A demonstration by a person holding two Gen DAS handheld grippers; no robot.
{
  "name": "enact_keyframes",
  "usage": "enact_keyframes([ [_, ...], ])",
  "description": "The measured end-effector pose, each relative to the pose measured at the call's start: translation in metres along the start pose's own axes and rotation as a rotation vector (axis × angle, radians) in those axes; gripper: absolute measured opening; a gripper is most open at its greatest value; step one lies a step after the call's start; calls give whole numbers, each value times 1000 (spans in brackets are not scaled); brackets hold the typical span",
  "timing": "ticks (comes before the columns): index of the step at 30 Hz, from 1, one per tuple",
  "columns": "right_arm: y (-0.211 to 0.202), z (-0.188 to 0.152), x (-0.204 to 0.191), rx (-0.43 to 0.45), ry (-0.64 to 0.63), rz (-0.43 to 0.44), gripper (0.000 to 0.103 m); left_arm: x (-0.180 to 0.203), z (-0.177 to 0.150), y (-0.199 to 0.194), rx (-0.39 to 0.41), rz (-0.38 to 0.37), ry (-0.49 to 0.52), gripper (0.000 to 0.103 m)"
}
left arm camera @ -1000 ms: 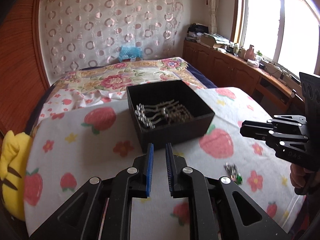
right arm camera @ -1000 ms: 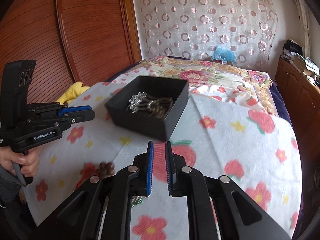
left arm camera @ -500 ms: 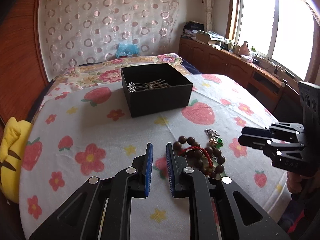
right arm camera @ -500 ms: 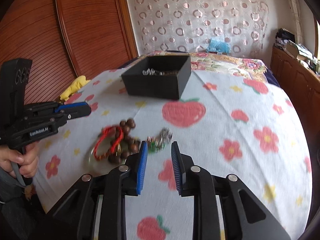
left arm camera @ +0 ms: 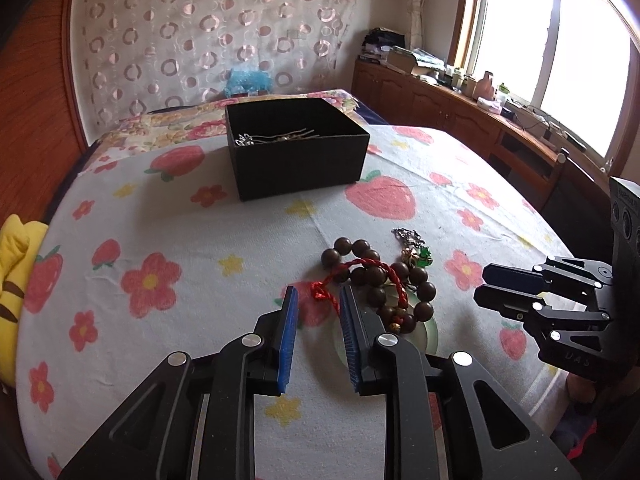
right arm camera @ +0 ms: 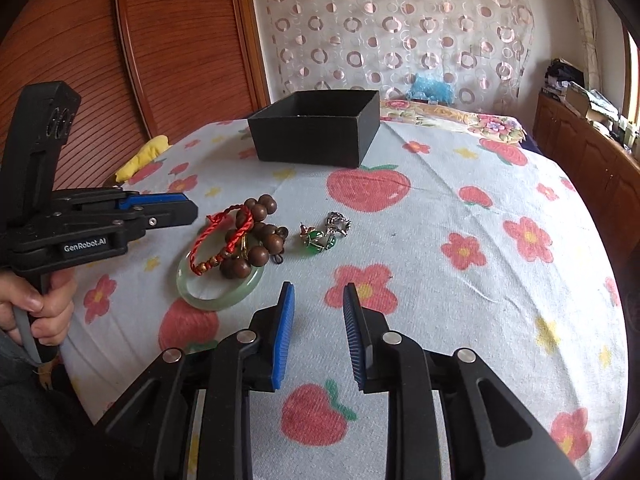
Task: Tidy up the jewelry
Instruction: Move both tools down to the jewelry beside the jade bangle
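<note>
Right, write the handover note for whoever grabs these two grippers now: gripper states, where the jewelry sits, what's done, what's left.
Left gripper: jaws have just been opening, empty, over the near edge of the jewelry pile.
Right gripper: jaws have just opened, empty, short of the green earrings.
On the cloth: jade bangle with the wooden bead bracelet and red cord bracelet piled on it; silver piece against the earrings.
Black box: further back, open, already holds silver hairpins.
Left: move the pile and the earrings cluster into the box.
</note>
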State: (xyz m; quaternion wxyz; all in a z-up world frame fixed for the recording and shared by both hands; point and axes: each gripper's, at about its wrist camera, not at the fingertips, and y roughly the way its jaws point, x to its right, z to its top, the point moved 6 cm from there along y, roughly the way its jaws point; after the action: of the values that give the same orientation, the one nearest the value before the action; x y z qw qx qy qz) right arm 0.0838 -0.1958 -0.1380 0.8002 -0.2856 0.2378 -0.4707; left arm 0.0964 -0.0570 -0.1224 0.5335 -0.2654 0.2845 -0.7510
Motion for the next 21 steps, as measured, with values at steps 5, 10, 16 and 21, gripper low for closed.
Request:
enact_keyframes([
  [5,1,-2,-3,-4,-19,-3,27,7,2,8,-17,2,18,20],
  [10,1,-2,-4,-2,-22,-5,27,8,4,17,-50,-10,11,20],
  [16,1,-2,-4,-4,-22,-3,27,7,-5,22,-83,-18,-11,18],
  [21,1,-2,-4,-3,-21,-3,27,9,-6,17,-60,-31,0,7],
])
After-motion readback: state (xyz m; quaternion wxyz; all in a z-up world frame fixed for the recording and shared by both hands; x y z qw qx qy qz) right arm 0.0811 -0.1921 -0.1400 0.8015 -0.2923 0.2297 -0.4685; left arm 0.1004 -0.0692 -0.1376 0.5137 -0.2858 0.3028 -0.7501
